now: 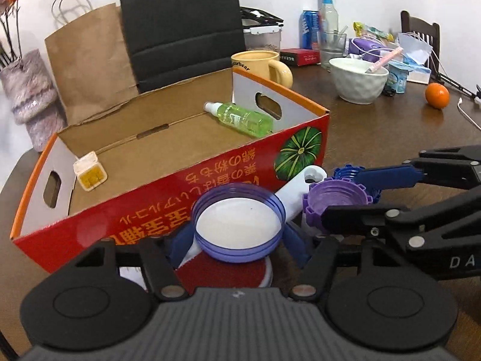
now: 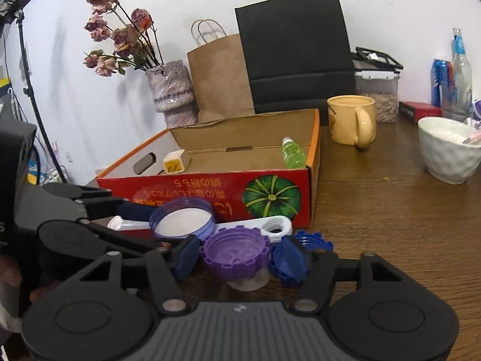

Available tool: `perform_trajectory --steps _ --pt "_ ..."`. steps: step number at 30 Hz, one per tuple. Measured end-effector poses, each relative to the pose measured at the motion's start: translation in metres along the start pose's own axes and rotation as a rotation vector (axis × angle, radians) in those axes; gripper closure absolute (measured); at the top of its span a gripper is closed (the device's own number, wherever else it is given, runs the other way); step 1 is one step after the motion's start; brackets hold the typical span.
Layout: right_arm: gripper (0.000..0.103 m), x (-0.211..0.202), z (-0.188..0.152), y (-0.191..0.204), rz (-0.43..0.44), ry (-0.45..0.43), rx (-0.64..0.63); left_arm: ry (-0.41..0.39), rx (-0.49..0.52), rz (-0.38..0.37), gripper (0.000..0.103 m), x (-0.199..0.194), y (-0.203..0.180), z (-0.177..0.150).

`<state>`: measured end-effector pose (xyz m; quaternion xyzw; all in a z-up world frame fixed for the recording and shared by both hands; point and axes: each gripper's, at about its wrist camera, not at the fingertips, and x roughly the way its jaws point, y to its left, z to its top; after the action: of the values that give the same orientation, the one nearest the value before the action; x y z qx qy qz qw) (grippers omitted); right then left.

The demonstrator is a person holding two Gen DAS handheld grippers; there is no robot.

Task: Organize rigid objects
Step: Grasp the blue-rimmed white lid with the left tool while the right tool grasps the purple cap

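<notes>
A red cardboard box holds a green spray bottle and a small yellow container. My left gripper is shut on a pale purple round lid, just in front of the box, above a red-topped object. My right gripper is shut on a purple toothed cap. A dark blue toothed cap and a white flat opener tool lie beside them.
On the wooden table stand a yellow mug, a white bowl, an orange, bottles, a can and clutter. Behind the box are a brown paper bag, a black bag and a flower vase.
</notes>
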<state>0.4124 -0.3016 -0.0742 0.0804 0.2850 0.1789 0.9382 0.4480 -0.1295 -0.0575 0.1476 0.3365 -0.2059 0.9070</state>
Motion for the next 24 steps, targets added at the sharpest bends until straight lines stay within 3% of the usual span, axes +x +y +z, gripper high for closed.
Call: perform_trajectory --steps 5,6,7,8,11,14,19,24 --pt "0.052 0.0 -0.002 -0.001 0.004 -0.007 0.009 -0.032 -0.015 0.013 0.037 -0.005 0.001 -0.002" --pt "0.058 -0.001 -0.002 -0.001 0.003 -0.015 0.013 -0.042 -0.012 0.024 0.037 -0.007 0.0 -0.003" --pt "0.09 -0.003 -0.001 -0.002 -0.002 -0.025 0.018 -0.055 -0.006 0.033 0.037 -0.01 -0.001 -0.003" --pt "0.096 -0.005 0.0 -0.002 -0.014 -0.027 0.016 -0.068 -0.003 0.041 0.037 -0.014 -0.001 -0.004" --pt "0.096 -0.006 -0.001 -0.001 -0.032 -0.025 0.01 -0.09 -0.023 0.048 0.037 -0.03 0.0 -0.006" --pt "0.084 -0.01 -0.005 0.003 -0.063 -0.038 0.005 -0.118 -0.064 0.079 0.037 -0.048 0.004 -0.012" --pt "0.034 -0.026 -0.011 0.009 -0.053 -0.085 0.033 -0.16 -0.152 0.101 0.037 -0.085 0.011 -0.034" --pt "0.03 -0.019 -0.011 0.03 -0.07 -0.098 -0.059 -0.174 -0.193 0.113 0.037 -0.104 0.014 -0.051"
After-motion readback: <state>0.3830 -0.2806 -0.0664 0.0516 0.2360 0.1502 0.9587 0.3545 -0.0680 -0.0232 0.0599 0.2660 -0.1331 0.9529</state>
